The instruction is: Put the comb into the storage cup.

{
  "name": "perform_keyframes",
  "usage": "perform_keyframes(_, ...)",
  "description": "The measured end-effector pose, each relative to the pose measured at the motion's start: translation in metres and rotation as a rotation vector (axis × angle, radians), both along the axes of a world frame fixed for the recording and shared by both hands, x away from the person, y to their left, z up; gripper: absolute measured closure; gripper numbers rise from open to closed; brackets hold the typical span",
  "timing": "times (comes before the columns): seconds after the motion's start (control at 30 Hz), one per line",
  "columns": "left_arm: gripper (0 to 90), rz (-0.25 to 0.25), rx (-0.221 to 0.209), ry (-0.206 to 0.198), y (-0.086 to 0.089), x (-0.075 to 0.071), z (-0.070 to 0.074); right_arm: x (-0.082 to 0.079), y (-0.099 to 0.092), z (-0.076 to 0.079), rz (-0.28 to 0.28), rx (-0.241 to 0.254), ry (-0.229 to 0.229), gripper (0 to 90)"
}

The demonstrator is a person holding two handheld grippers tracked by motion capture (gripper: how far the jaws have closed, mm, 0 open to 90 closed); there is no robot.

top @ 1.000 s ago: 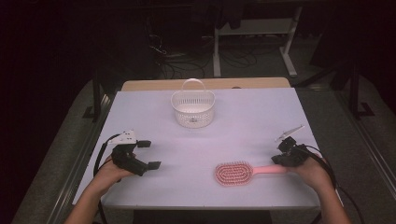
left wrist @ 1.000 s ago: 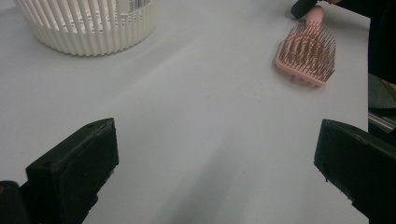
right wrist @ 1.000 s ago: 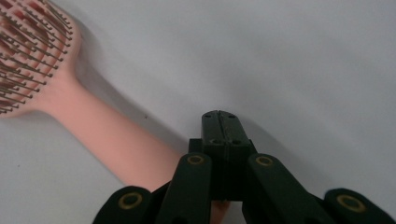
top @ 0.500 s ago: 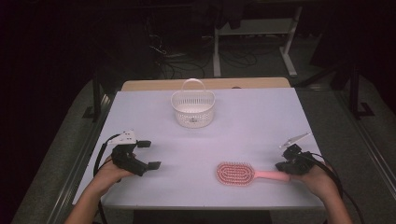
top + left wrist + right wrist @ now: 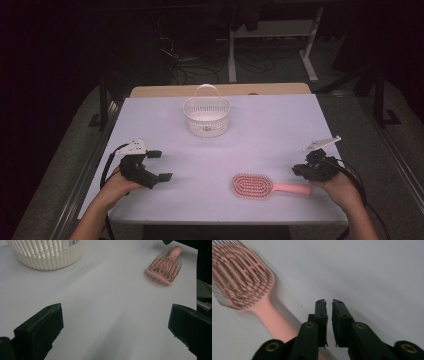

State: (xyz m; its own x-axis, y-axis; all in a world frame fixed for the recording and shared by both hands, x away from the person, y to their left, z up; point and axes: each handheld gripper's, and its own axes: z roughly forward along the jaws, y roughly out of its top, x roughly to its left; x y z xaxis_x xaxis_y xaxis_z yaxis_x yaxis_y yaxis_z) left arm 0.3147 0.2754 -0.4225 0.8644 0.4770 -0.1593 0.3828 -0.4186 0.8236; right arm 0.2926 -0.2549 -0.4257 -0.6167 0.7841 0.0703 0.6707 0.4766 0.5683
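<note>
Right gripper view is showing the right gripper (image 5: 329, 302) parting its jaws a crack, nothing between them, just beside the pink hairbrush (image 5: 260, 186) lying near the table's (image 5: 270, 125) front right corner; the brush now sits released or ready for regrasping. Left gripper (image 5: 159, 165) is idling wide open.

A white slatted plastic basket (image 5: 206, 116) stands at the far middle of the white desk (image 5: 270, 130). A pink plastic hairbrush (image 5: 262, 186) lies near the front edge, right of centre, well apart from it.
</note>
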Motion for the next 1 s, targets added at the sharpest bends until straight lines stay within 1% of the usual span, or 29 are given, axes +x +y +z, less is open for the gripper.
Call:
perform_keyframes(0.03,0.0,0.000,0.000,0.000,0.000,0.000,0.000,0.001,0.002,0.002,-0.003,0.017,-0.017,73.9)
perform_keyframes(0.07,0.0,0.000,0.000,0.000,0.000,0.000,0.000,0.002,0.003,0.004,-0.006,0.024,-0.024,72.8)
perform_keyframes(0.13,0.0,-0.001,0.002,0.000,0.000,0.000,0.000,0.004,0.005,0.007,-0.005,0.035,-0.045,67.6)
perform_keyframes(0.2,0.0,-0.001,0.001,0.000,0.000,0.000,0.000,0.006,0.008,0.011,-0.001,0.055,-0.065,64.4)
perform_keyframes(0.3,0.0,0.000,0.001,0.001,0.000,0.000,0.000,0.010,0.013,0.017,0.003,0.097,-0.088,57.4)
perform_keyframes(0.33,0.0,0.001,0.000,0.002,0.000,0.000,0.000,0.011,0.015,0.018,0.004,0.102,-0.095,55.2)
perform_keyframes(0.4,0.0,-0.001,0.001,0.001,0.000,0.000,0.000,0.013,0.020,0.022,0.004,0.119,-0.116,48.8)
perform_keyframes(0.5,0.0,-0.003,0.001,0.001,0.000,0.000,0.000,0.016,0.028,0.026,0.005,0.158,-0.140,37.2)
perform_keyframes(0.57,0.0,-0.001,-0.002,0.001,0.000,0.001,0.000,0.018,0.032,0.028,0.018,0.180,-0.159,30.4)
perform_keyframes(0.67,0.0,-0.001,-0.003,0.001,0.000,0.001,0.000,0.019,0.038,0.028,0.031,0.198,-0.181,22.2)
perform_keyframes(0.7,0.0,-0.001,-0.003,0.001,0.000,0.001,0.000,0.019,0.038,0.028,0.031,0.198,-0.181,22.2)
perform_keyframes(0.73,0.0,-0.002,-0.002,0.001,0.000,0.001,0.000,0.019,0.042,0.027,0.037,0.227,-0.201,13.5)
perform_keyframes(0.8,0.0,-0.002,-0.003,0.000,0.000,0.002,0.000,0.018,0.044,0.025,0.041,0.242,-0.206,11.6)
perform_keyframes(0.87,0.0,-0.004,-0.003,-0.002,0.000,0.002,0.001,0.018,0.046,0.022,0.048,0.252,-0.211,4.9)
perform_keyframes(0.93,0.0,-0.005,-0.004,-0.003,0.000,0.002,0.002,0.016,0.048,0.019,0.060,0.253,-0.226,0.0)
perform_keyframes(1.0,0.0,-0.003,-0.007,-0.002,0.000,0.002,0.002,0.015,0.049,0.016,0.061,0.258,-0.233,0.0)
